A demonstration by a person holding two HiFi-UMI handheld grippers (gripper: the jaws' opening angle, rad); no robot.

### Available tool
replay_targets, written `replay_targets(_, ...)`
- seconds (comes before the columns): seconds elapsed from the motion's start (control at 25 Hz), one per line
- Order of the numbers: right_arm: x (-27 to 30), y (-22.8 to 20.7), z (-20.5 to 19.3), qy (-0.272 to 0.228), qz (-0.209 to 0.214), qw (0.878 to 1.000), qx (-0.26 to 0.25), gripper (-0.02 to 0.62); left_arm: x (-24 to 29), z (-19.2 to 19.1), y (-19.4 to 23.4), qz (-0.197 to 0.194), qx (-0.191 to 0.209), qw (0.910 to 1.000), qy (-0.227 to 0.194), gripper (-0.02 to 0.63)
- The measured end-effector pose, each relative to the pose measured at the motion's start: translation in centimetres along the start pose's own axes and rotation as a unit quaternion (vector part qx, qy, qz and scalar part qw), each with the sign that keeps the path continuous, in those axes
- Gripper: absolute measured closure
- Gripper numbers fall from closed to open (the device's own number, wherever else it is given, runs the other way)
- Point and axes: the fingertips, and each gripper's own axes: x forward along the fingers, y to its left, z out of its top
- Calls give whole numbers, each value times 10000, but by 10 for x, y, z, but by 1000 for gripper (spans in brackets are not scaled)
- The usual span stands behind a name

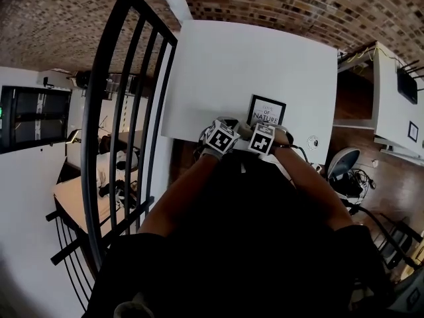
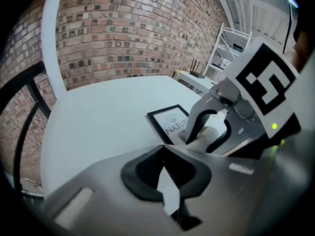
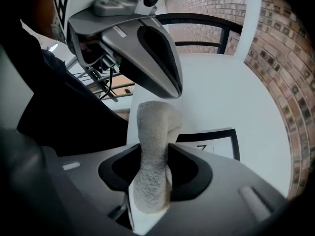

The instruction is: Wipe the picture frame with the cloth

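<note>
A black picture frame [image 1: 266, 110] with a white print lies flat on the white table [image 1: 218, 65], near its front edge. My two grippers are close together just in front of it. The right gripper [image 3: 152, 150] is shut on a pale, fluffy cloth [image 3: 153, 132] that sticks up between its jaws, just short of the picture frame [image 3: 216, 142]. The left gripper [image 2: 164, 147] is shut, its jaw tips meeting with nothing between them. In the left gripper view the right gripper [image 2: 209, 129] with the cloth [image 2: 210, 137] covers the near corner of the frame [image 2: 169, 123].
A black metal railing [image 1: 126, 111] runs along the table's left side. Beyond the table's right edge stand a white shelf unit [image 1: 391, 105] and a chair [image 1: 342, 164] on wood flooring. A brick wall [image 2: 138, 33] rises behind the table.
</note>
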Motion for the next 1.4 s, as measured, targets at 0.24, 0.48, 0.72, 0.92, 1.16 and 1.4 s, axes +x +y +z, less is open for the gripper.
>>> replay_targets(0.24,-10,15,-5,5,208,9998,4,431,4,2,-8,-50,50,10000,32,604)
replay_targets(0.48,-20,18,-10,-155,143,9997,81,431,2,5,-9,36,13,10000,11,604)
replay_targets(0.72,-45,-13,-7,-702,-384,9950,591,431,-13,18,-6,183,-78,9992,-335,604)
replay_targets(0.92,-80,-17,-3,-1571,-655,9817,851,431,-49,49,-27,-208,-159,9932,-1131,604)
replay_targets(1.16,-147,-11,1,-3217,-794,9279,1710,431,-94,80,-34,-445,-128,9786,-2007,604)
replay_targets(1.4,-229,-26,-2,-4331,-1403,8628,2199,431,-145,130,-65,-819,226,9519,-2942,604)
